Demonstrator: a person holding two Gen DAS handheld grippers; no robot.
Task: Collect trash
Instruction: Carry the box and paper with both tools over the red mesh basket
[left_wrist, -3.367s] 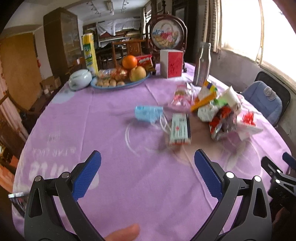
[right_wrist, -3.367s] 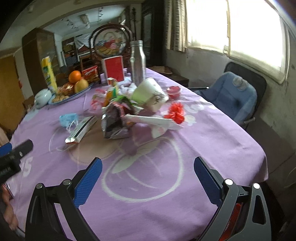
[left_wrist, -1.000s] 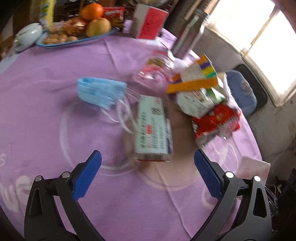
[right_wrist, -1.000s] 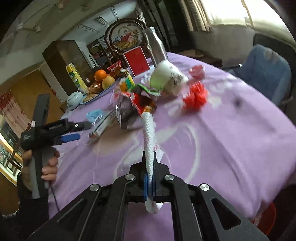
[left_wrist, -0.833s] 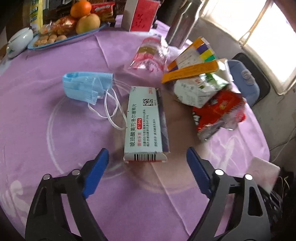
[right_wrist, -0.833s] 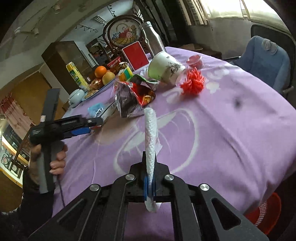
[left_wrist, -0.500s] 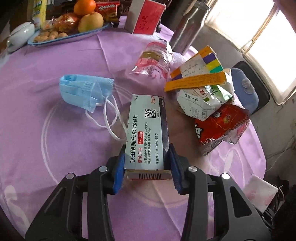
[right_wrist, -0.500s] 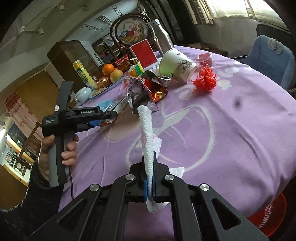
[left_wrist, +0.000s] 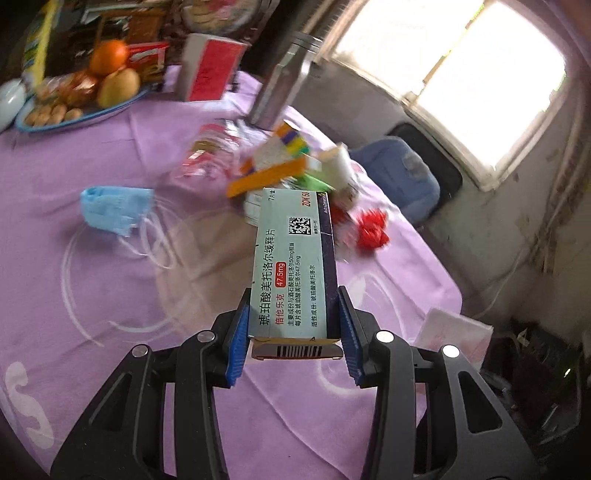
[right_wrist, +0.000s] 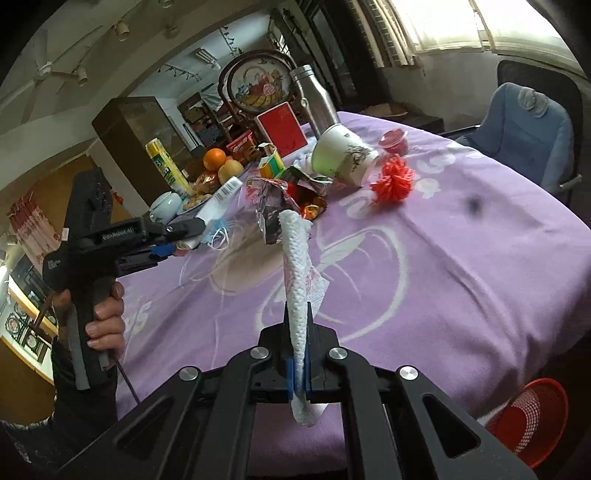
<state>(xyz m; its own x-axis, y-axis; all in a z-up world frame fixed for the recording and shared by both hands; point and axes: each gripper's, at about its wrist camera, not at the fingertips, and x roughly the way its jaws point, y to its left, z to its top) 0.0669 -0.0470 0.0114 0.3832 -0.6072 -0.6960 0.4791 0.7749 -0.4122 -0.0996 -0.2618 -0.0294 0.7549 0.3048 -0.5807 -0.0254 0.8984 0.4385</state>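
Observation:
My left gripper is shut on a pale green medicine box, held clear above the purple tablecloth. The same box shows in the right wrist view, sticking out of the left gripper that a hand holds. My right gripper is shut on a white paper napkin, which stands up from the jaws. On the table lie a blue face mask, a heap of wrappers and cartons, a tipped paper cup and a red pompom.
At the table's far side stand a fruit plate, a red box and a steel bottle. A blue padded chair is at the right. A red mesh basket sits on the floor below the table's near right edge.
The left gripper closed on the medicine box and lifted it off the table, swinging right. The right gripper, still holding the napkin, drifted slightly.

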